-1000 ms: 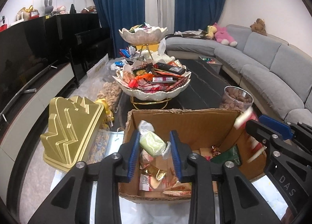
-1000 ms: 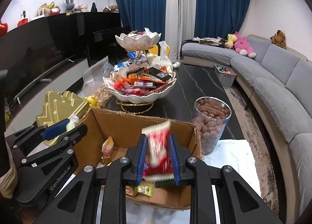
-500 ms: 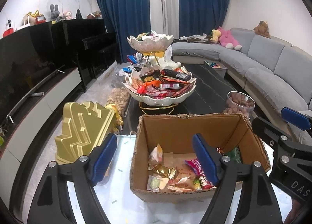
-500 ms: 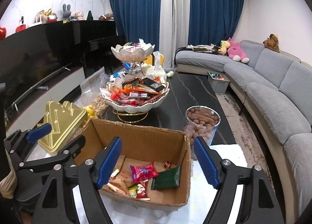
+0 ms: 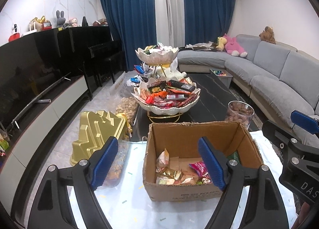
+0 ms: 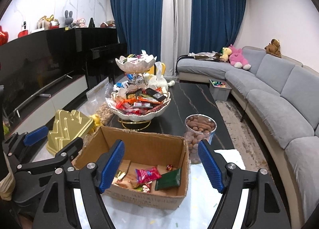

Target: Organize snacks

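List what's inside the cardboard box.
In the box: loose snack packets, among them a pink one and a dark green one. Its near wall and the piled packets hide anything underneath.

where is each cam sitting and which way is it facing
Left wrist: on the left hand-held gripper, facing down at the cardboard box; its blue pads, and the right hand-held gripper's at the right edge, show.
Right wrist: on the right hand-held gripper, over the box's right side; a sleeve shows at left.
Shared: box, tiered snack bowl, sofa.
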Tool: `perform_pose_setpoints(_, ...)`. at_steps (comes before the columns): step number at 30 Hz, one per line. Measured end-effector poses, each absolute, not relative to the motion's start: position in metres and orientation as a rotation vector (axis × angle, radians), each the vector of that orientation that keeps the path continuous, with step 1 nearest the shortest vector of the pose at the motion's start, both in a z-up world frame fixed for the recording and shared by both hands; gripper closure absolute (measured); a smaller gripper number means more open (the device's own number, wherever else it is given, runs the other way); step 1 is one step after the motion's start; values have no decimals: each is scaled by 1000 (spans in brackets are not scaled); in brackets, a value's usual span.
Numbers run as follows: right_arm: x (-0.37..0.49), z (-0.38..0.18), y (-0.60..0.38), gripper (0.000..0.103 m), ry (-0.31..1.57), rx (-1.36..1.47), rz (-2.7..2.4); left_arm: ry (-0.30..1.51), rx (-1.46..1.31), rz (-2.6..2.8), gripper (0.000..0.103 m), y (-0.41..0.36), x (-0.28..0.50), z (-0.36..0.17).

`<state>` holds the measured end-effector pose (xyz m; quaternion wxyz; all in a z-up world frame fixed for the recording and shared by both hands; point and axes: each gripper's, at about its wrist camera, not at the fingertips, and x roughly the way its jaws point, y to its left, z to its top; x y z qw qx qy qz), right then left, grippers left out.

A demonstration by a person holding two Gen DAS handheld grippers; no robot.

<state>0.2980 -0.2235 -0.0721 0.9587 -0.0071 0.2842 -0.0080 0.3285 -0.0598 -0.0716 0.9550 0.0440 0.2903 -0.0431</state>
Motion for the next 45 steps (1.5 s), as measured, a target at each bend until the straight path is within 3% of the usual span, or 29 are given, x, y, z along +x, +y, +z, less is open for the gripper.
perform_pose_setpoints(24, 212, -40, -220, 16, 518, -16, -35, 519, 90, -61, 2, -50, 238, -38)
perform_pose_setpoints(45, 141, -36, -219, 13, 544, -19, -45, 560, 78, -26, 0, -33, 168, -39)
